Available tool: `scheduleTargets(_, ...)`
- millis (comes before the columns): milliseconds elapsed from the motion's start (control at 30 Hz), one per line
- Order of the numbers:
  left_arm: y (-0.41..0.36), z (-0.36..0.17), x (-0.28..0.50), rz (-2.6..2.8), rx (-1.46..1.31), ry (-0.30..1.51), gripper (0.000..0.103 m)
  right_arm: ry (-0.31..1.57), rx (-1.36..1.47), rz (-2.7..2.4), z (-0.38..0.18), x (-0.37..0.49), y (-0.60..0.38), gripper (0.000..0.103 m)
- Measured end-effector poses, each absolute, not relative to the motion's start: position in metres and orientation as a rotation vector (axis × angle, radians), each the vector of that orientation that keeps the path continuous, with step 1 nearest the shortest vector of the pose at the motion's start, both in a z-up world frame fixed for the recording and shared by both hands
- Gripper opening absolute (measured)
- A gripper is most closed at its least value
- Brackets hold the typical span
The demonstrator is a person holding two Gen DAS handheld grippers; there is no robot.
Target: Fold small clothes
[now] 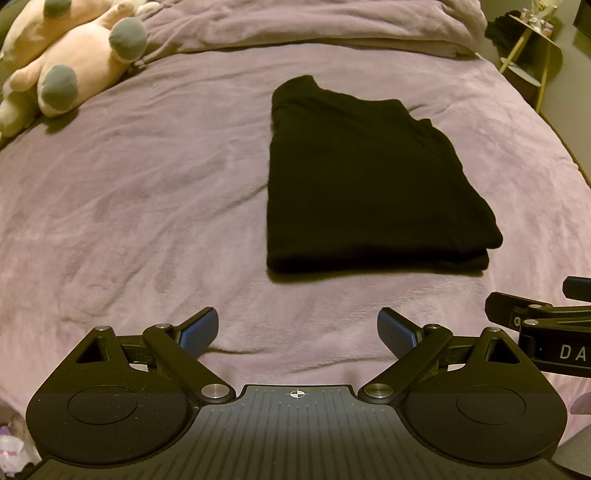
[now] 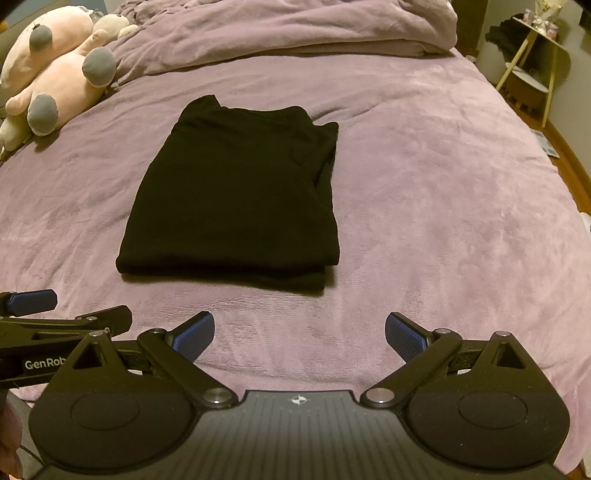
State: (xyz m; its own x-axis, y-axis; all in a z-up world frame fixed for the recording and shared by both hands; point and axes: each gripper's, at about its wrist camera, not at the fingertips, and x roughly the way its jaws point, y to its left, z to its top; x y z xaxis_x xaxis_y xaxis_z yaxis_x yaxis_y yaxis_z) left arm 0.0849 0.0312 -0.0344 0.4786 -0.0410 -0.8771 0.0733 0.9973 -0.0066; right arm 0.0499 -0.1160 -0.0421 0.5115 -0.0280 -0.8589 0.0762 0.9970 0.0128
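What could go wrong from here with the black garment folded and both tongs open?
1. The black garment shows offset layers at its near edge; a one-sided pinch may catch only the top layer and undo the fold.
2. The purple blanket is soft and wrinkled; low tongs could grab it along with the cloth.
3. The left tongs and right tongs sit close side by side, so they may collide.

You are looking at a bed covered in a soft lilac fleece blanket [image 1: 147, 192], lightly creased. Right of centre in the left wrist frame lies a black garment folded into a neat rectangle [image 1: 369, 184], flat on the blanket. In the upper left a pink plush toy with grey feet [image 1: 74, 55] rests on it. Along the top edge a bunched lilac duvet [image 1: 332, 26] lies heaped.
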Motion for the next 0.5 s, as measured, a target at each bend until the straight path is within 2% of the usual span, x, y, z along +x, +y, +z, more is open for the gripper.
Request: scheduleTargets(500,0.0315,-0.0343,0.0857,-0.073,0.027,1.068,0.097,1.033,0.060,-0.064,-0.0445,0.0506,-0.1178,0.099)
